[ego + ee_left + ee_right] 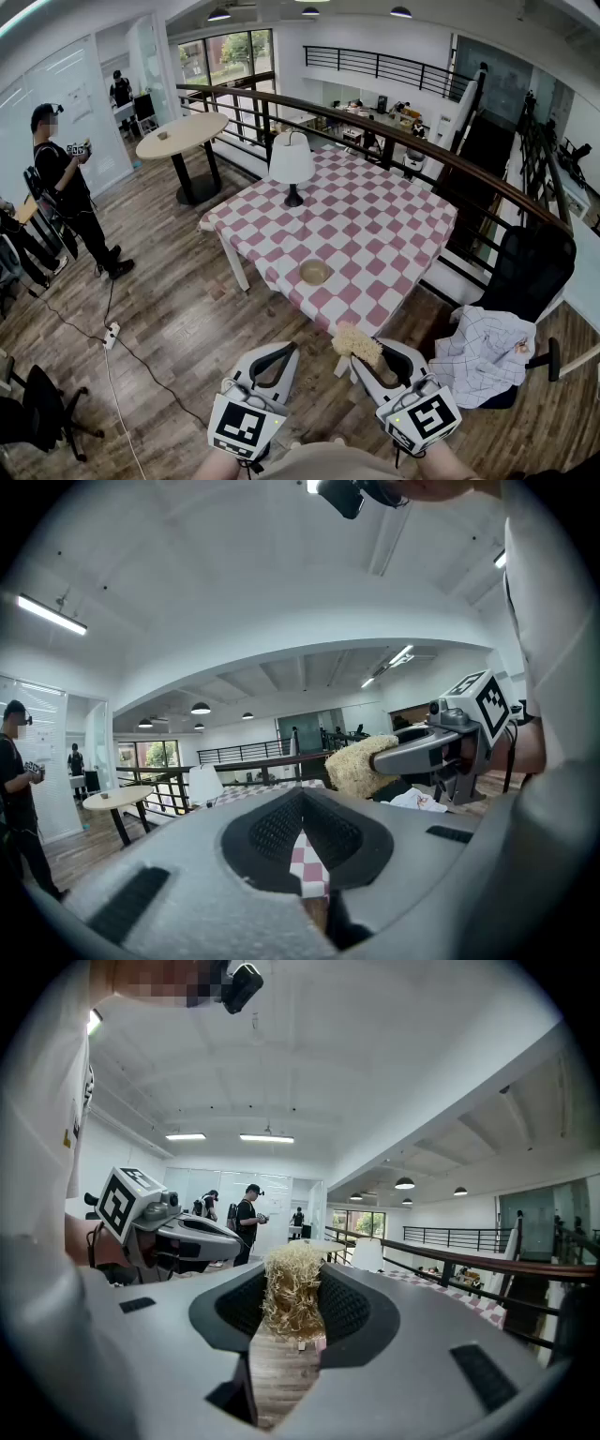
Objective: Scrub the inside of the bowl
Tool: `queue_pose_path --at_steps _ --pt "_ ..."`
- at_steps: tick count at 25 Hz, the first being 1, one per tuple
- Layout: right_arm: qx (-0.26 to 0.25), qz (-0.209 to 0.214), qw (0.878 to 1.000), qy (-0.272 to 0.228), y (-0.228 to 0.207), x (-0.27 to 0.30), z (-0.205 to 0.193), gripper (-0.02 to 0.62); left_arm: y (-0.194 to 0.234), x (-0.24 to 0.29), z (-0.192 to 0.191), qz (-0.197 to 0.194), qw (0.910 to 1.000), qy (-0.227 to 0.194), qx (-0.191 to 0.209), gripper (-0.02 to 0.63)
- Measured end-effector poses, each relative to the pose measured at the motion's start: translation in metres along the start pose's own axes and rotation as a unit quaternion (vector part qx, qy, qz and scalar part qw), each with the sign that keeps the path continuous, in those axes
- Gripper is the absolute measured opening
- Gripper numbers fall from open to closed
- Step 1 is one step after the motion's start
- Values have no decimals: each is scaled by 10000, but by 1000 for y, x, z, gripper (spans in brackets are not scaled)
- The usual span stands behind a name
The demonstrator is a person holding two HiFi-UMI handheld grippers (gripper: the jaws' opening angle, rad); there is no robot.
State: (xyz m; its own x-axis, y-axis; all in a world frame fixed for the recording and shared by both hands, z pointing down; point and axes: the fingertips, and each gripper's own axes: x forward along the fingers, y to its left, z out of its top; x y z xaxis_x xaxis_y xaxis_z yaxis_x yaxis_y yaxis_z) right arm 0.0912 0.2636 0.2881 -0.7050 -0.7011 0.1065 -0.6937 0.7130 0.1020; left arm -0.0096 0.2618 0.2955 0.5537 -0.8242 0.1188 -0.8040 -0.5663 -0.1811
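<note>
A small tan bowl [313,272] stands on the near part of the table with the red-and-white checked cloth [375,225]. My right gripper [367,354] is shut on a straw-coloured fibrous scrubber [355,341], held in the air short of the table's near corner. The scrubber [292,1288] fills the gap between the jaws in the right gripper view. My left gripper [287,351] hovers beside it over the floor, shut with nothing in it. The left gripper view shows my right gripper [386,759] and the scrubber [354,767] off to the right. Both grippers are well short of the bowl.
A white table lamp [292,164] stands at the table's far side. A black office chair with a checked cloth [486,352] is to the right of the table. A curved railing [412,141] runs behind. People stand at the left [66,183], near a round table [182,134].
</note>
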Motion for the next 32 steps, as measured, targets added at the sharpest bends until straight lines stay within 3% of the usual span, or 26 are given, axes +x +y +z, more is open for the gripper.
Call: queue_pose_path --at_steps 14,32 --pt "51 100 9999 -79 -13 -3 -5 147 -12 14 -3 66 9997 207 -132 14" --pt "252 230 9993 -139 -68 -40 -29 150 -54 54 -6 353 9988 314 -159 15"
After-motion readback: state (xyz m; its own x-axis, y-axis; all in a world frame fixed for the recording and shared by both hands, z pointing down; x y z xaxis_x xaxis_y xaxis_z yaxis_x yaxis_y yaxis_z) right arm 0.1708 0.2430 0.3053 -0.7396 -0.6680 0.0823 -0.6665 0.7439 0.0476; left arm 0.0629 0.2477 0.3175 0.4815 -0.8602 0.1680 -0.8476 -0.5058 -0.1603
